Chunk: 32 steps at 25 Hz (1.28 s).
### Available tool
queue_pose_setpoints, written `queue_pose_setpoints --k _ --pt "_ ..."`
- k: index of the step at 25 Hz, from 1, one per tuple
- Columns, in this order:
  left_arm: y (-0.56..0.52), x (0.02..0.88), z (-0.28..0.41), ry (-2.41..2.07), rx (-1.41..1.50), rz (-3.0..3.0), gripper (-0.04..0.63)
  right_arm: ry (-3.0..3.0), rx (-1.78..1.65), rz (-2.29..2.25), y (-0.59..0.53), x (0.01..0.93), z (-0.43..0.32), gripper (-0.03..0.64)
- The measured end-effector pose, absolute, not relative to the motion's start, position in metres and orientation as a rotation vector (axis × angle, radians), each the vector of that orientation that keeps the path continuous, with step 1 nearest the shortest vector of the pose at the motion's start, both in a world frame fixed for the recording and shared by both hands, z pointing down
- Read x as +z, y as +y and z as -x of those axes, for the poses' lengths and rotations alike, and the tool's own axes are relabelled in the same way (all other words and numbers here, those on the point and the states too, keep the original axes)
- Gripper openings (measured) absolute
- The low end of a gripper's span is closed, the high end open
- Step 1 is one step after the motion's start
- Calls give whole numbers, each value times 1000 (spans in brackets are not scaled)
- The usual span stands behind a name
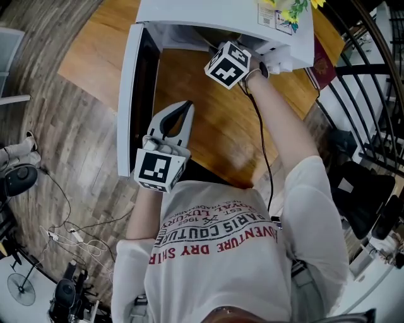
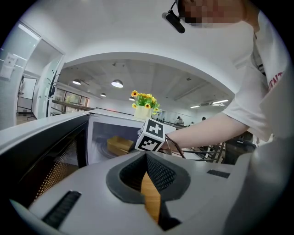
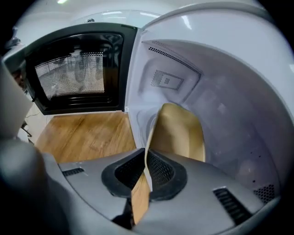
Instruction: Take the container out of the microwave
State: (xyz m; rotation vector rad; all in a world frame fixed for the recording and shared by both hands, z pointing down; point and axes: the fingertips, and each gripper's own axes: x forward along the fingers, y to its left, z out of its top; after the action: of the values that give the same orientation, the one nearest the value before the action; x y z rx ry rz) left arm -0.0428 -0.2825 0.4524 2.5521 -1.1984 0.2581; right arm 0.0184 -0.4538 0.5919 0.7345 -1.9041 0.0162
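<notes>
The white microwave stands on a wooden table with its door swung open to the left. A tan, shallow container sits inside the cavity, and it also shows as the tan container in the left gripper view. My right gripper reaches into the cavity and is shut on the container's near rim. Only its marker cube shows from the head view. My left gripper hovers over the table beside the open door, shut, with nothing in it.
Yellow flowers in a pot stand on top of the microwave. The door blocks the left side of the opening. Cables and a fan lie on the floor at left. A black railing runs along the right.
</notes>
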Motion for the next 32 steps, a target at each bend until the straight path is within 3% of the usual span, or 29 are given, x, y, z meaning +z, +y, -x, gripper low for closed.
queue_pose_setpoints --k 20,32 --pt "-230 424 42 -1243 209 -2591 12 -2167 157 -841 -321 523 -30 41" --pt "-200 402 47 -1284 181 -2638 12 -2401 134 -1162 -249 454 -55 41"
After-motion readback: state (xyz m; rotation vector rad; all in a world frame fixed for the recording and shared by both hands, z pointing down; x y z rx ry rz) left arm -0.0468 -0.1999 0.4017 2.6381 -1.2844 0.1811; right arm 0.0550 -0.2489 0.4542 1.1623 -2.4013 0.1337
